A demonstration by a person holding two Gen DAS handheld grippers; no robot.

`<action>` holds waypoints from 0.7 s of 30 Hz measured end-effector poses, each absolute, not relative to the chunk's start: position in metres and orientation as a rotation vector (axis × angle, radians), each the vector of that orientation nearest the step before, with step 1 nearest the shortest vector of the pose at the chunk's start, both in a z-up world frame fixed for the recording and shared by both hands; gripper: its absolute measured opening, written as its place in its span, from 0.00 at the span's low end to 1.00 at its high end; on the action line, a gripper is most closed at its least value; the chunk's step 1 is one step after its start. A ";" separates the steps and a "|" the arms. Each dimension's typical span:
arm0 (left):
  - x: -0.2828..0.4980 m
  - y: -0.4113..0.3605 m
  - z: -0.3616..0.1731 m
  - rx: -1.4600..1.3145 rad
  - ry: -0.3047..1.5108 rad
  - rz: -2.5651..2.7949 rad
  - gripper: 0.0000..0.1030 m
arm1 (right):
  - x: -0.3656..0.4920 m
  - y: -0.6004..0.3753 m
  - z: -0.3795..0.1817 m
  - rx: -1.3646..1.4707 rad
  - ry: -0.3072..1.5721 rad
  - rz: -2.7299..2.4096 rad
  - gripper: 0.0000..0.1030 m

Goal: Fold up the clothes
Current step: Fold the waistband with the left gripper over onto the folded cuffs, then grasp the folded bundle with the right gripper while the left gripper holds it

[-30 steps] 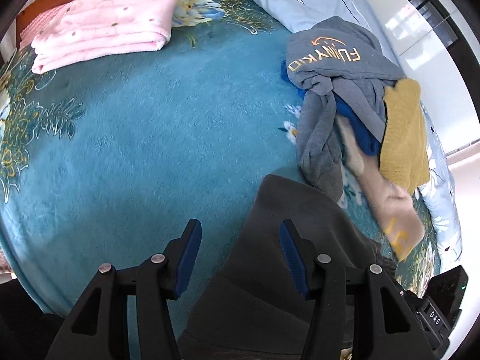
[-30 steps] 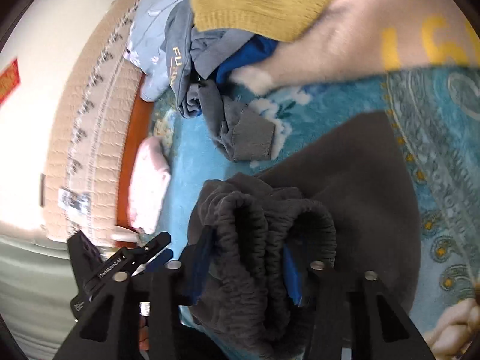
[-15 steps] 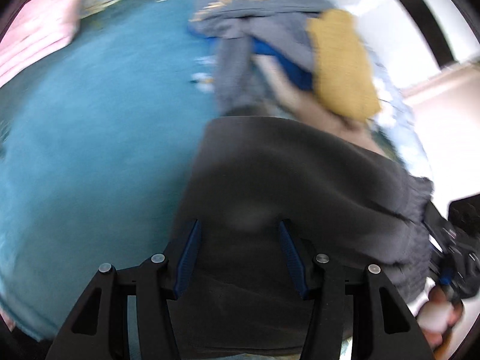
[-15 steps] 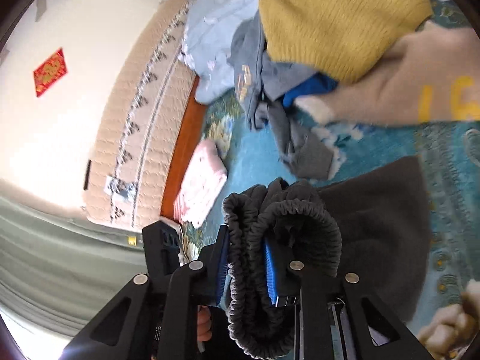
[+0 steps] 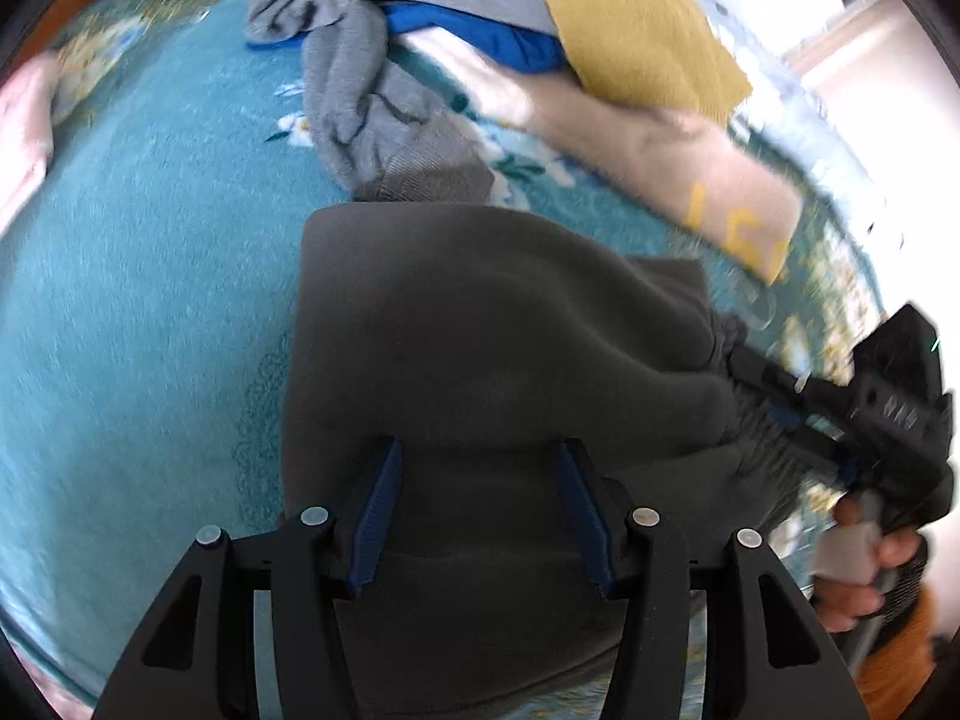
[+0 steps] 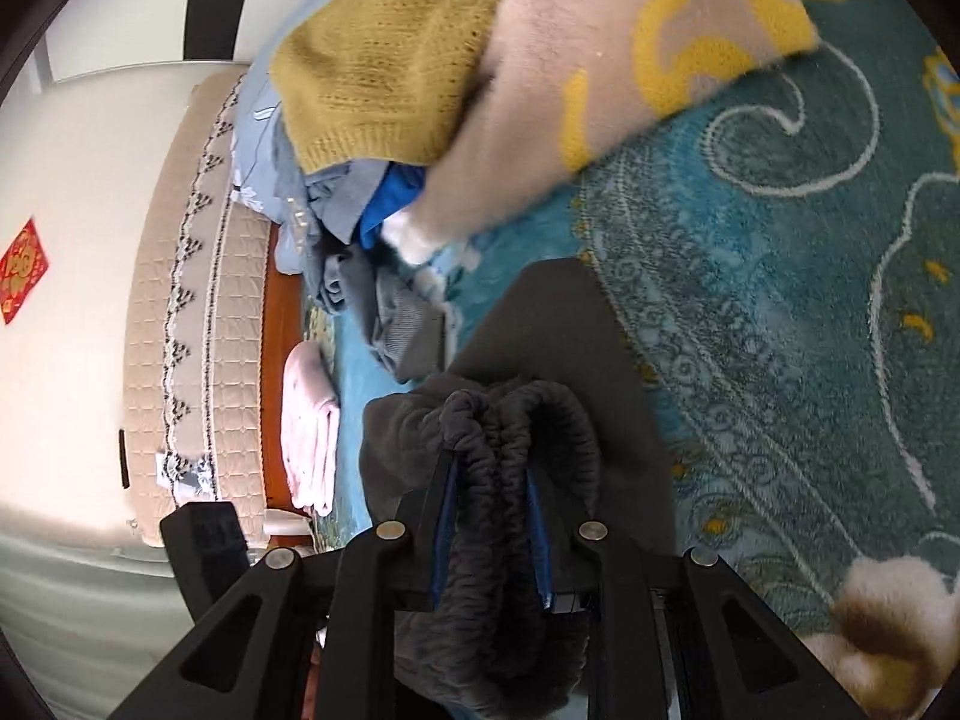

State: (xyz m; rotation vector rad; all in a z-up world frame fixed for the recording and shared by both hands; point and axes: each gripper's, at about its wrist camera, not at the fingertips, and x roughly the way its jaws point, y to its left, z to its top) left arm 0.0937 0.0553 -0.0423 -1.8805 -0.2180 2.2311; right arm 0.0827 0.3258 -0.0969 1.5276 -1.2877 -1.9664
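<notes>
A dark grey pair of trousers [image 5: 492, 324] lies on the teal bedspread [image 5: 132, 300]. My left gripper [image 5: 480, 480] hovers open just over the cloth, with its blue pads [image 5: 378, 504] spread wide and gripping nothing. In the left wrist view, my right gripper [image 5: 780, 414] comes in from the right, held by a hand [image 5: 864, 576], and pinches the trousers' gathered edge. In the right wrist view, the right gripper [image 6: 489, 480] is shut on the bunched elastic waistband [image 6: 516, 420], which is lifted off the bed.
Beyond the trousers lies a heap of clothes: a grey hoodie [image 5: 360, 96], a blue garment [image 5: 480, 36], a yellow knit [image 5: 636, 18] and a beige fleece with yellow figures [image 5: 690, 180]. A folded pink blanket [image 6: 309, 420] lies by the padded headboard [image 6: 198, 300].
My left gripper has moved from beside the trousers to over them, still open. The right gripper's fingers have closed tighter on the waistband and lifted it.
</notes>
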 end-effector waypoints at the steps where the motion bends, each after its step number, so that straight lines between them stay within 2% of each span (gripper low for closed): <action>1: 0.095 0.061 -0.043 -1.880 -0.166 2.234 0.58 | 0.082 0.326 -0.095 1.542 -1.276 -1.968 0.26; 4: 0.095 0.059 -0.039 -1.845 -0.192 2.238 0.59 | 0.082 0.331 -0.076 1.567 -1.205 -2.019 0.28; 7: 0.099 0.032 -0.026 -1.779 -0.457 2.237 0.59 | 0.090 0.342 -0.045 1.560 -1.103 -2.141 0.28; 9: 0.103 0.019 -0.018 -1.742 -0.573 2.256 0.59 | 0.098 0.339 -0.012 1.550 -0.927 -2.288 0.28; 12: 0.111 0.012 -0.011 -1.742 -0.596 2.270 0.59 | 0.115 0.302 0.023 1.480 -0.621 -2.374 0.28; 16: 0.118 0.012 -0.007 -1.762 -0.566 2.267 0.59 | 0.133 0.247 0.014 1.507 -0.408 -2.280 0.29; 19: 0.123 0.021 -0.009 -1.827 -0.479 2.228 0.59 | 0.139 0.238 -0.012 1.610 -0.323 -2.270 0.29; 21: 0.125 0.024 -0.013 -1.859 -0.462 2.206 0.59 | 0.141 0.242 -0.026 1.649 -0.333 -2.263 0.24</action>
